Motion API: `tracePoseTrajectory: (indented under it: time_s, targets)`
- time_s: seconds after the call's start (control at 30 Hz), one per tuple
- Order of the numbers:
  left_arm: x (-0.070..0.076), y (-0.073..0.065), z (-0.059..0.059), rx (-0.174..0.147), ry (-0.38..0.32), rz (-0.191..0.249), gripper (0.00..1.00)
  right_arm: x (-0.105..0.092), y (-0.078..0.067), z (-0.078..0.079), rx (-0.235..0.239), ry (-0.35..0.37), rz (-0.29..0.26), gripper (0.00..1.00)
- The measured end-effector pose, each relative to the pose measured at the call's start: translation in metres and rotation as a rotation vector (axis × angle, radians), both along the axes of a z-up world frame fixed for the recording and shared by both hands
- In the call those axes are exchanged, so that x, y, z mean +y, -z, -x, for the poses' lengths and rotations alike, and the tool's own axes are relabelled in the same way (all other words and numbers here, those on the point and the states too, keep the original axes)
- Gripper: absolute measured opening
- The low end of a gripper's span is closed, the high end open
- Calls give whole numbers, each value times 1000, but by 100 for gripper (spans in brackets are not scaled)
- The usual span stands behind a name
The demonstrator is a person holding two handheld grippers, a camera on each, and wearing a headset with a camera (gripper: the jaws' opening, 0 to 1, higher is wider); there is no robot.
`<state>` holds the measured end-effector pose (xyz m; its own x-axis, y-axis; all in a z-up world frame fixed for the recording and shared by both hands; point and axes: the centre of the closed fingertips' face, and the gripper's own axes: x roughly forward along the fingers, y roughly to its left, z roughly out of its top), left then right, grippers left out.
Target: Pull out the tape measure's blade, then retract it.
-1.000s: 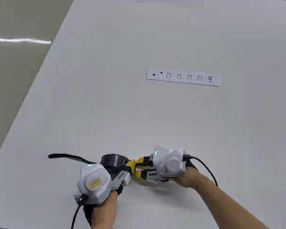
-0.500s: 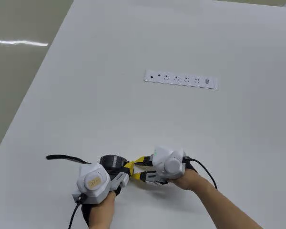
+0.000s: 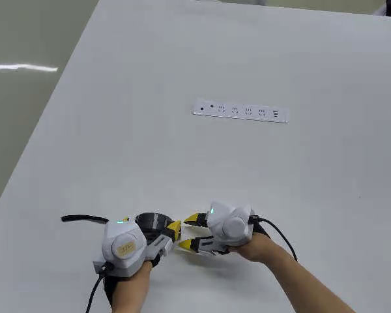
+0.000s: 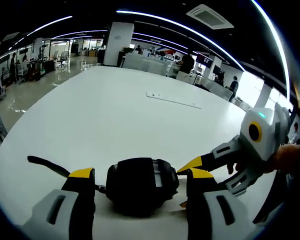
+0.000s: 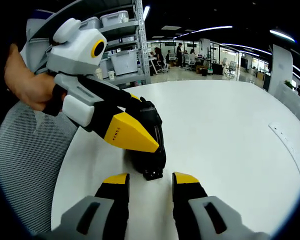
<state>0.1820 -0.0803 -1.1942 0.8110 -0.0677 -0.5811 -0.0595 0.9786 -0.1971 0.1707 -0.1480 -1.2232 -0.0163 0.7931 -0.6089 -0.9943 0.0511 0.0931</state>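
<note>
A black tape measure (image 3: 151, 223) lies near the table's front edge, with a black strap (image 3: 85, 218) trailing to its left. My left gripper (image 3: 160, 233) is shut on the tape measure (image 4: 142, 185), one yellow-tipped jaw on each side of the case. From the right, my right gripper (image 3: 188, 232) faces the case with its jaws open. In the right gripper view the tape measure (image 5: 149, 145) shows its small blade hook just ahead of my right gripper (image 5: 151, 182), and nothing is between the jaws. The left gripper's yellow finger (image 5: 130, 132) presses on the case's side.
A white power strip (image 3: 241, 111) lies flat farther back on the white table (image 3: 150, 130). The table's left edge (image 3: 49, 124) drops to the floor. Shelving with bins and distant people show in the gripper views.
The head camera has shifted a little. Both grippers stay at the tape measure, and the right jaws seem slightly wider apart.
</note>
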Motion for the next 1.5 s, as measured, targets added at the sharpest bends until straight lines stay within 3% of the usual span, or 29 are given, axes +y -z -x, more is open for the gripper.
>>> tracePoseTrajectory:
  time_s: [0.23,0.4,0.7,0.83,0.9,1.2,1.3,1.5]
  targets:
    - [1,-9,3,-4,102,-38,76,-8,-7,0,-13,34,14,38]
    - [-4,-10,7,18,196,-33,78,-13,-16,1,-11,77,12,42]
    - [-8,-14,19,21,350,-93,81,-30,-29,3,-4,165,9,53]
    - [-13,-17,23,23,390,-74,84,-38,-37,4,-6,196,-2,57]
    - [-13,-17,27,32,414,-85,88,-44,-40,4,-3,217,-5,60]
    - [-11,-27,40,13,499,-115,93,-73,-49,12,-13,320,10,74]
    - [-12,-31,45,12,532,-104,94,-82,-52,15,-22,346,18,76]
    - [-10,-41,51,-23,560,-90,96,-99,-60,20,-29,394,15,81]
